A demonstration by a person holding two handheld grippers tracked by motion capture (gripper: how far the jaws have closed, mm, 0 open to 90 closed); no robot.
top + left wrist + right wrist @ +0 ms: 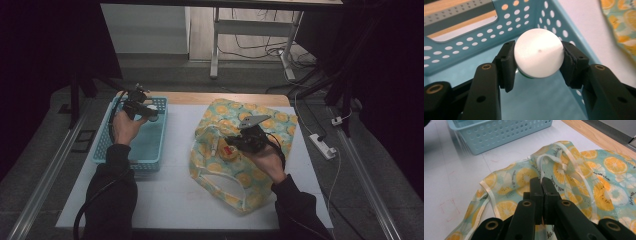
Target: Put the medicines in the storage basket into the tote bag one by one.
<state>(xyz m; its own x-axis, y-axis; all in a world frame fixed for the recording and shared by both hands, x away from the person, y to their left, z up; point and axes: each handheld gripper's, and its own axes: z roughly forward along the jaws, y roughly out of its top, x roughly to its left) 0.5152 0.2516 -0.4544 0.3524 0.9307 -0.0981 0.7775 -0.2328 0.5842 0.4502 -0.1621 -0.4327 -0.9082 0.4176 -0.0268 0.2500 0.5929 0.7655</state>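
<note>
A: Where's the ball (538, 56)?
B: Pinched in the left tool (537, 62), over the basket (474, 47).
A: And the right tool (541, 182)?
B: Pressed together on the bag's (584, 177) strap, at the basket's three o'clock.

Dim room, dark at both sides. The white table (180, 200) sits lit in the middle, a wooden strip (225, 98) along its far edge. Grey floor (45, 145) all around, metal rails (42, 187) flanking the table. Beyond the far edge, a white desk frame (250, 30) with cables (260, 50) underneath. By the right edge, a power strip (322, 146) lies on the floor.
</note>
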